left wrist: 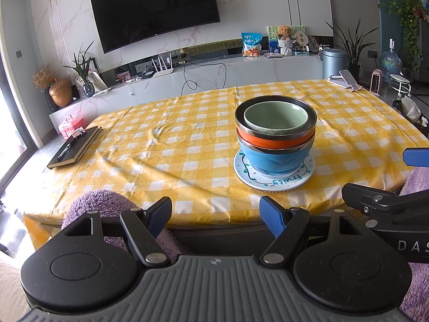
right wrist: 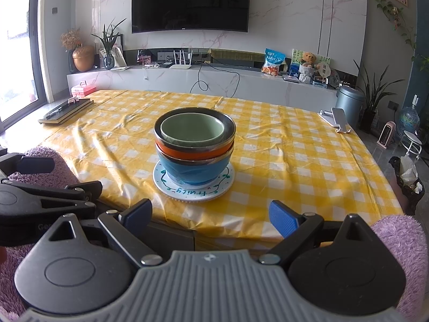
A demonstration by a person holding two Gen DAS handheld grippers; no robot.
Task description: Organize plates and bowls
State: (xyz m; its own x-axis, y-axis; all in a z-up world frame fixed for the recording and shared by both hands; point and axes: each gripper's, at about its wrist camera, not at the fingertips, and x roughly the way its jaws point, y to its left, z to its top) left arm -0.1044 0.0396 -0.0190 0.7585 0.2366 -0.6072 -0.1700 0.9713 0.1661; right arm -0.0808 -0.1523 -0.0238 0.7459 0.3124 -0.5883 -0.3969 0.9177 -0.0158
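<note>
On the yellow checked tablecloth (left wrist: pixel 166 145) (right wrist: pixel 295 155) stands one stack: a white plate (left wrist: pixel 278 183) (right wrist: pixel 187 194) with green lettering, a blue bowl (left wrist: pixel 270 159) (right wrist: pixel 193 170) on it, an orange bowl (left wrist: pixel 265 141) (right wrist: pixel 187 152) inside that, and a small green bowl (left wrist: pixel 276 116) (right wrist: pixel 191 128) on top. My left gripper (left wrist: pixel 215 213) is open and empty, held back at the table's near edge, left of the stack. My right gripper (right wrist: pixel 211 216) is open and empty too, just short of the near edge in front of the stack.
A dark notebook with a pen (left wrist: pixel 73 147) (right wrist: pixel 65 111) lies at the table's left side. A phone stand (left wrist: pixel 347 79) (right wrist: pixel 336 119) sits at the far right corner. Purple fuzzy sleeves (left wrist: pixel 99 204) (right wrist: pixel 399 241) flank the grippers. A TV console runs along the back wall.
</note>
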